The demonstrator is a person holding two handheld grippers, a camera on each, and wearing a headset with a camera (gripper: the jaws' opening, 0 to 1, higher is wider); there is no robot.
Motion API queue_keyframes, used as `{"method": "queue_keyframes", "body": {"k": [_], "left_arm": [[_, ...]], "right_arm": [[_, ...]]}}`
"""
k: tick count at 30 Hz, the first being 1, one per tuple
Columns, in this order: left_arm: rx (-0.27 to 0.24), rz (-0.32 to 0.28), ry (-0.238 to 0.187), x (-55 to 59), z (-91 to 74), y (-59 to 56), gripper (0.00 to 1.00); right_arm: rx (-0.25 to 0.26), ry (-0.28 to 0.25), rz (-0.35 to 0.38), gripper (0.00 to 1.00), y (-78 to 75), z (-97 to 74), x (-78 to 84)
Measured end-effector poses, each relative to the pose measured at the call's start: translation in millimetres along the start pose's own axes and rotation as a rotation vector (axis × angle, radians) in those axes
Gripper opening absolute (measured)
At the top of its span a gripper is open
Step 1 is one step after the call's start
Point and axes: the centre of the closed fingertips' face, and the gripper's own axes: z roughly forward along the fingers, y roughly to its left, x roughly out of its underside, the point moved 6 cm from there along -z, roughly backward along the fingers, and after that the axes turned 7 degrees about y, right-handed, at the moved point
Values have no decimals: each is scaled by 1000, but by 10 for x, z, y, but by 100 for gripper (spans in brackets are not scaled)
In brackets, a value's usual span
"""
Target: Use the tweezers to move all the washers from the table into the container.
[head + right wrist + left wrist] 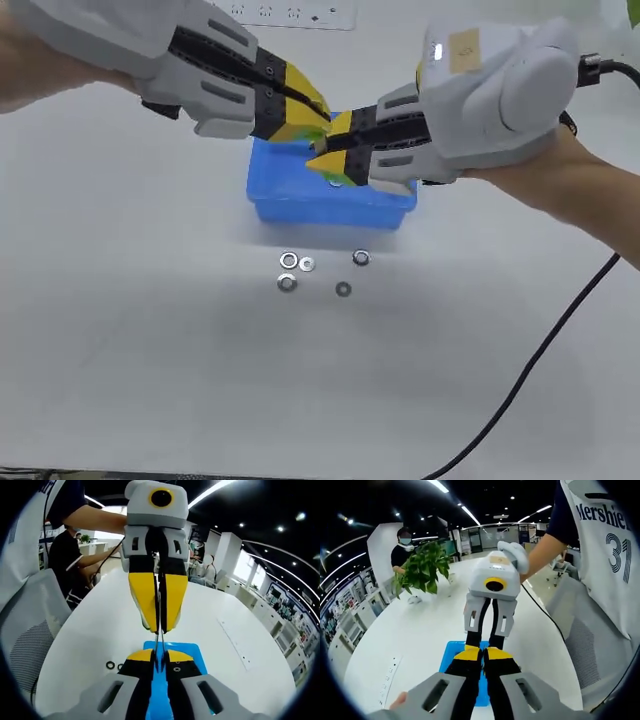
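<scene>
Our right claw [159, 655] and left claw [483, 652] meet tip to tip, both closed on thin tweezers [158, 641]. Washers [288, 261] below them look light, slippery; we would nip the rim.

The left tongs [318, 112] and right tongs [325, 155] are meeting tip to tip, jaws pressed together, above the blue container [300, 205] sitting on the white worktop [150, 330]. Five washers [289, 261] are lying loosely grouped just in front of the container. A black cable [540, 355] is trailing across the worktop at the right.
</scene>
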Motion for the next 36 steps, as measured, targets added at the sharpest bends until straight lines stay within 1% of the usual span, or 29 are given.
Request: {"method": "queue_keyframes", "body": {"k": [1,3,7,10,12,15,16,18,20,22,24,26,27,30,32,33,36], "left_arm": [[-1,3,-1,-16,-22,-16,6],[-4,7,0,-45,-67,-61,6],[-5,18,11,-95,-130,-198,6],[-1,22,18,-108,-178,-304,6],[0,19,19,-102,-210,-375,5],[-1,11,25,-62,-234,-507,5],[-1,11,26,-51,-236,-543,5],[2,3,29,-14,-231,-634,5],[4,-12,30,29,-227,-701,6],[8,-27,36,88,-213,-811,6],[16,-35,48,128,-200,-893,6],[24,-44,60,163,-188,-941,6],[19,-42,66,188,-179,-963,6],[18,-56,67,228,-159,-999,6],[18,-62,72,255,-146,-1007,6],[20,-63,81,269,-141,-1008,6],[21,-66,88,299,-130,-989,6]], "right_arm": [[5,-6,-12,9,27,-20,-32],[10,-10,-10,10,72,-46,-79],[14,-17,-14,10,196,-75,-152],[18,-28,-9,10,307,-86,-199],[11,-39,14,10,382,-87,-225],[4,-39,25,10,510,-71,-233],[2,-39,27,11,526,-67,-233],[-15,-37,40,11,616,-45,-227],[-31,-23,36,11,733,-10,-205],[-42,-11,35,11,810,16,-185],[-59,1,25,11,907,50,-154],[-75,14,29,11,987,84,-123],[-77,21,25,11,1015,101,-104],[-84,34,36,11,1038,138,-58],[-92,44,37,11,1048,162,-29],[-93,49,35,11,1051,172,-16],[-91,61,42,11,1042,208,27]]}}
